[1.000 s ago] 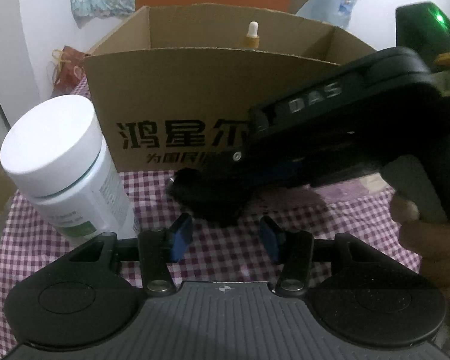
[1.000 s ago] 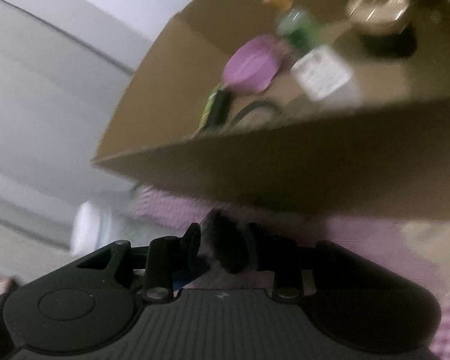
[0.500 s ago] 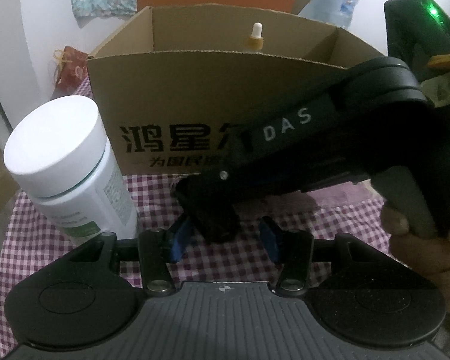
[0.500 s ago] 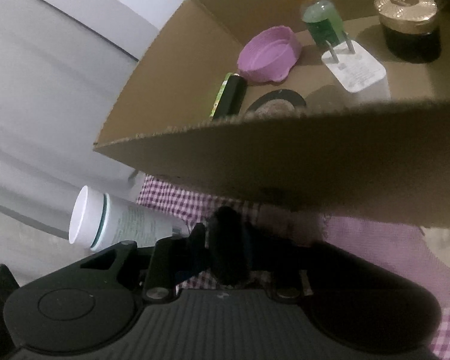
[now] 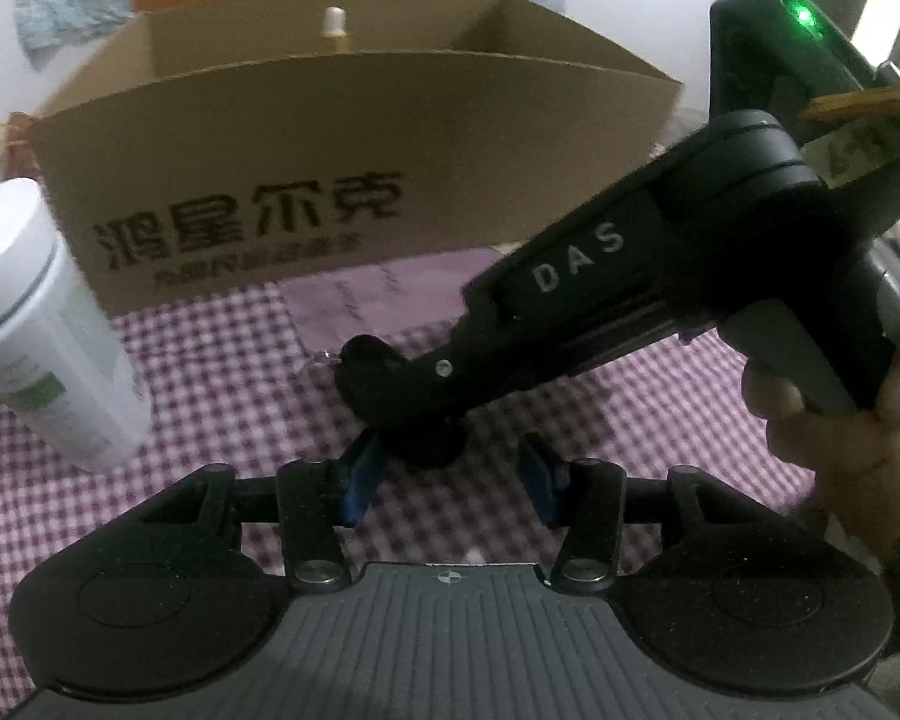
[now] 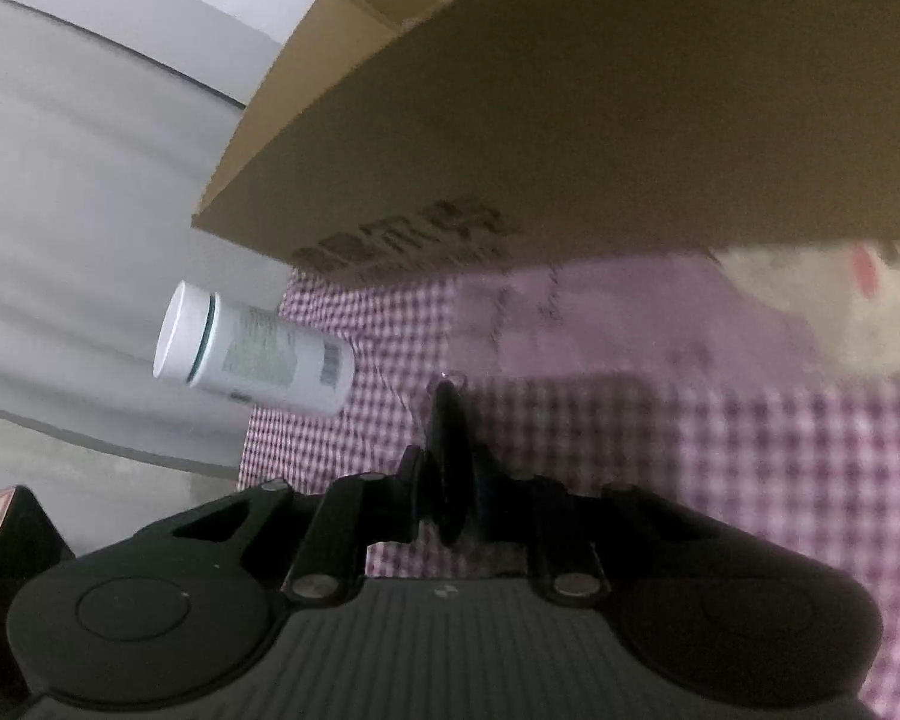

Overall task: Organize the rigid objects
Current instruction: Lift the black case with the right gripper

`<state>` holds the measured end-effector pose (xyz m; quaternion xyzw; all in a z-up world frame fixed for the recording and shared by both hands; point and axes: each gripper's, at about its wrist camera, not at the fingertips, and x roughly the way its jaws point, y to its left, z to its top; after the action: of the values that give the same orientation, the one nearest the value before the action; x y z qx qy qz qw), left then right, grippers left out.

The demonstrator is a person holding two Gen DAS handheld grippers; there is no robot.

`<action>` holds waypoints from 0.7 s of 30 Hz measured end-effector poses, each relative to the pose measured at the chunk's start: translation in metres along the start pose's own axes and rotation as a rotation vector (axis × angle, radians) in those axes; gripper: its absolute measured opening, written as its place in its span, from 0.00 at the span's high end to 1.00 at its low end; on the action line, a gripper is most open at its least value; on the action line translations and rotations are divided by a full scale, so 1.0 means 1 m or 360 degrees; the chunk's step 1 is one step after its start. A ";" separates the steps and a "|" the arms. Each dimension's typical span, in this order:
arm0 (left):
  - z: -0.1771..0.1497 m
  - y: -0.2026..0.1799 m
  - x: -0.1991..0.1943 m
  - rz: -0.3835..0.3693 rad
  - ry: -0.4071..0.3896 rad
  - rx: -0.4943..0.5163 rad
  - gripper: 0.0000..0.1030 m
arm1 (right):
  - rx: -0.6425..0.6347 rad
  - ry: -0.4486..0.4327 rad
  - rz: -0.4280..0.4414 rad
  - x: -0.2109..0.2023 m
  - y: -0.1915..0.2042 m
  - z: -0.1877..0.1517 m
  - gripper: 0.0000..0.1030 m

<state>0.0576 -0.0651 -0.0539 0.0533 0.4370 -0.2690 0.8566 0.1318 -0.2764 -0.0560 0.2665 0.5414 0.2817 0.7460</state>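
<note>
Checked cloth (image 5: pixel 222 360) covers our counter before the cardboard box (image 5: pixel 354 138); our left gripper (image 5: pixel 447 474) hangs spread and empty. From the right wrist, our right gripper (image 6: pixel 450 480) pinches a black object (image 6: pixel 447 438), white bottle (image 6: pixel 258 354) far left.

— What's different now?
— The right gripper (image 6: pixel 447 495) clamps tight on that small black object (image 6: pixel 448 450); a second ago its jaws stood apart.
— And the cardboard box (image 6: pixel 570 120)?
— Its contents drop out of that camera's sight.
</note>
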 end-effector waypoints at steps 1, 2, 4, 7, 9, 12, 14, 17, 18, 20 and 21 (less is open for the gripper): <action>-0.001 0.000 -0.002 -0.0004 0.0003 0.0008 0.52 | 0.0008 0.0005 0.0004 -0.003 -0.002 -0.002 0.83; -0.001 0.000 -0.004 -0.0005 0.0005 0.0013 0.52 | 0.0008 0.0006 0.0005 -0.005 -0.002 -0.006 0.83; 0.001 0.003 -0.006 -0.0007 0.0012 0.0002 0.51 | 0.0001 -0.0001 -0.0001 -0.009 -0.005 -0.008 0.83; 0.006 0.008 -0.002 -0.0035 0.0045 -0.0038 0.51 | 0.0021 -0.0010 0.0027 -0.011 -0.007 -0.010 0.83; 0.005 0.008 -0.002 -0.0045 0.0052 -0.0043 0.51 | 0.0040 -0.0015 0.0059 -0.015 -0.009 -0.010 0.83; 0.009 0.009 -0.002 -0.0030 0.0042 -0.0050 0.51 | 0.0029 -0.0028 0.0072 -0.019 -0.005 -0.009 0.83; 0.013 0.007 -0.007 -0.0033 0.0021 -0.0066 0.51 | 0.0020 -0.0035 0.0083 -0.025 -0.002 -0.009 0.83; 0.019 0.004 -0.025 -0.0034 -0.0027 -0.0070 0.51 | -0.0004 -0.0063 0.0103 -0.031 0.011 -0.010 0.83; 0.022 0.002 -0.032 -0.0029 -0.0048 -0.0064 0.51 | -0.0018 -0.0081 0.0112 -0.036 0.015 -0.009 0.83; 0.032 -0.003 -0.046 -0.0013 -0.0099 -0.0045 0.51 | -0.0048 -0.0129 0.0136 -0.049 0.026 -0.006 0.83; 0.038 -0.006 -0.052 -0.0007 -0.0126 -0.0037 0.51 | -0.0064 -0.0157 0.0149 -0.055 0.031 -0.004 0.83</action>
<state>0.0570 -0.0612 0.0106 0.0318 0.4059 -0.2676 0.8733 0.1100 -0.2936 0.0008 0.2900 0.4852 0.3137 0.7629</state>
